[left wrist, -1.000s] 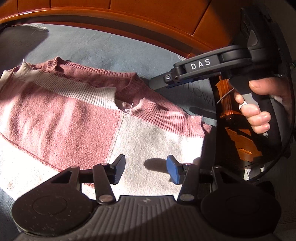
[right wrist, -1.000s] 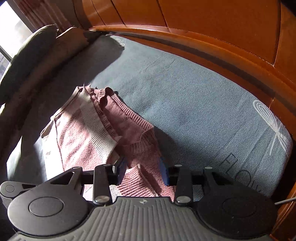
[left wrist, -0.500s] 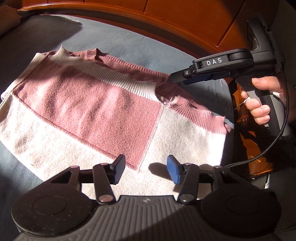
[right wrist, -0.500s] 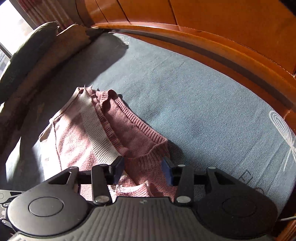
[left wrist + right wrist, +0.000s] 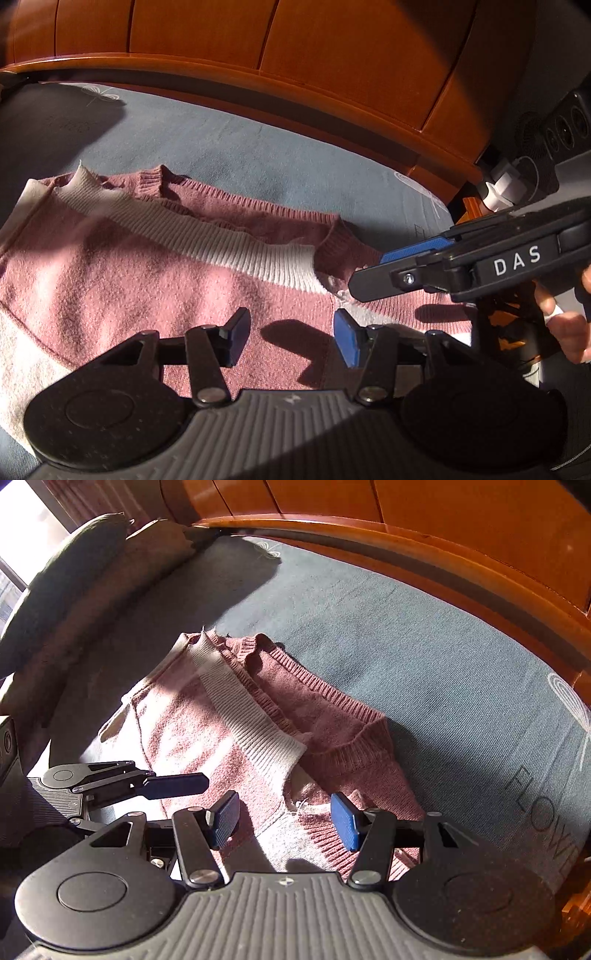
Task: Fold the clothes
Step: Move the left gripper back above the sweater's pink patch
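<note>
step: sweater (image 5: pixel 155 280) folded once on the bed (image 5: pixel 424 657); my right gripper (image 5: pixel 284 821) jaws opening, empty.
left gripper (image 5: pixel 291 341): jaws open, empty, above sweater.
next: I think, grab an edge, fold again.

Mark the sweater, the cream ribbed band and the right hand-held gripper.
sweater (image 5: pixel 155 280), left wrist view, pink body panel.
cream ribbed band (image 5: pixel 255 734), right wrist view, middle of the ribbing.
right hand-held gripper (image 5: pixel 284 818), right wrist view, gap between its opening fingertips, nothing clamped.

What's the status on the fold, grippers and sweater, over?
Left gripper open, empty, over sweater. Right gripper opening, nothing pinched, above pink cuff. Sweater folded on blue mat. Nothing in the way.
</note>
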Demonstrator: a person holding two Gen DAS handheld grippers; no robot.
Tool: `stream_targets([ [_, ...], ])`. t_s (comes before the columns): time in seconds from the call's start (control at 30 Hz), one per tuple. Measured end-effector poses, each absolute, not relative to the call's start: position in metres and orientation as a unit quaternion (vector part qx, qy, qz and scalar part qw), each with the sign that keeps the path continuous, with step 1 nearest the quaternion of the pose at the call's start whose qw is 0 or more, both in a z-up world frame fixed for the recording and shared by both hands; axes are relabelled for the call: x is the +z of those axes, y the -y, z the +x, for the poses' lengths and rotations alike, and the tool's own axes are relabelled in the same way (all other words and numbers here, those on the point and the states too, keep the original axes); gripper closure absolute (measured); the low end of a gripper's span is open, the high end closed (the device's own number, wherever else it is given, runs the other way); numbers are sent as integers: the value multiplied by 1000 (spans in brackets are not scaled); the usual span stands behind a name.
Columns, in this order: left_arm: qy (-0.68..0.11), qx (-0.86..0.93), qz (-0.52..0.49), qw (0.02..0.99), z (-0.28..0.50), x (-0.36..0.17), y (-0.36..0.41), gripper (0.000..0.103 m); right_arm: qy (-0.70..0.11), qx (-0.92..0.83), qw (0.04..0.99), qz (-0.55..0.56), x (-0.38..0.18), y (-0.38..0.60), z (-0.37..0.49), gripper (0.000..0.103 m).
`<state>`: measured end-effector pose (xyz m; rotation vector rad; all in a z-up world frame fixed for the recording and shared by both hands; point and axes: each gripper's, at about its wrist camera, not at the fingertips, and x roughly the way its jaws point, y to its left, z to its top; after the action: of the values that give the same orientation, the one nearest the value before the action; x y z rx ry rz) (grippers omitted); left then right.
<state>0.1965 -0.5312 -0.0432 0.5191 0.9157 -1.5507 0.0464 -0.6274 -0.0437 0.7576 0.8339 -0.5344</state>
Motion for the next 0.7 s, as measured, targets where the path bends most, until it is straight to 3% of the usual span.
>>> stream_targets([
  [0.13,-389,-663,224,599,206,-56,548,54,-382,-263,812,355,-39,631,50,43],
  [0.37,-375,-655,201,624,242,-27,539,53,-385,-252,810,363,-44,622,60,43],
  [0.7,-426,-613,216,630,275,-54,489,53,-415,-164,824,350,-61,601,110,43],
])
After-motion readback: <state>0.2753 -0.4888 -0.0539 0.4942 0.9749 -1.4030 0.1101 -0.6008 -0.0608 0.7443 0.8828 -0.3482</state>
